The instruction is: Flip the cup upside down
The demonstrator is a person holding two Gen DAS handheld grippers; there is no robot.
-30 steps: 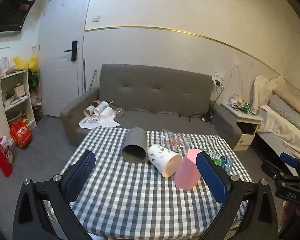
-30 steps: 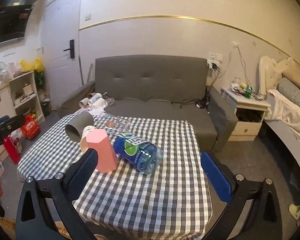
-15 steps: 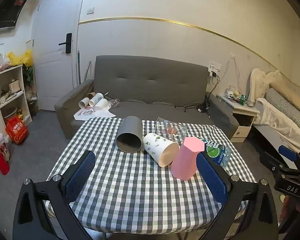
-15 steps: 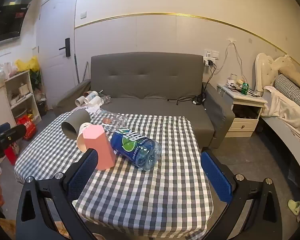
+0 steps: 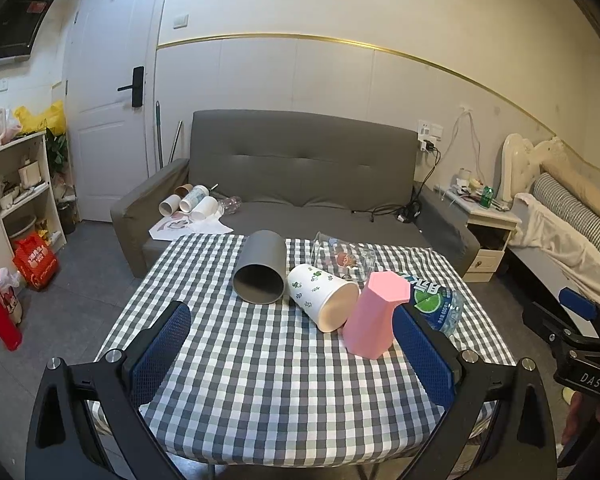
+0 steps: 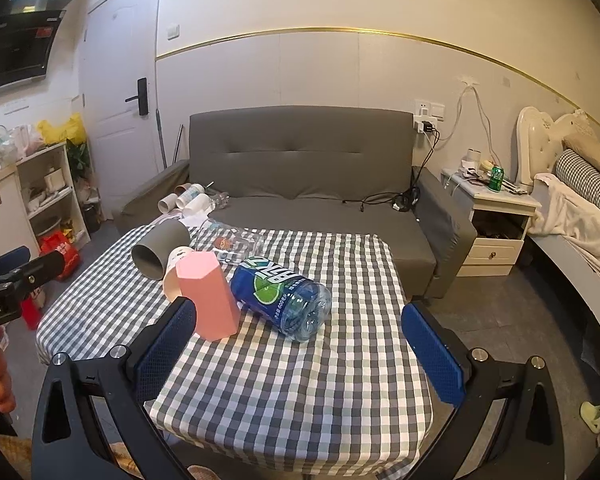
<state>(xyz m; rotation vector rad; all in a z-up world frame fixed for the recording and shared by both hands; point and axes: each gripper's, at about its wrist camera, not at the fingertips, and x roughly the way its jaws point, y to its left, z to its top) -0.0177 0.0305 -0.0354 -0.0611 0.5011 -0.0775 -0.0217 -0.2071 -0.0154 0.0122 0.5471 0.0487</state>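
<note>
While both hand-held grippers, left (image 5: 292, 354) and right (image 6: 298, 346), are hanging released, we are advising a mid-body grasp on the grey cup (image 5: 260, 273) lying sideways on the worktop (image 5: 260, 380).

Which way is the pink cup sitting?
Upside down: the pink cup stands on the table, closed hexagonal end up, no opening visible.

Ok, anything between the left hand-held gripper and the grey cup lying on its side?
Nothing visible. Only bare checked tablecloth lies between the left hand-held gripper and the grey cup; the white paper cup lies beside it, to its right.
</note>
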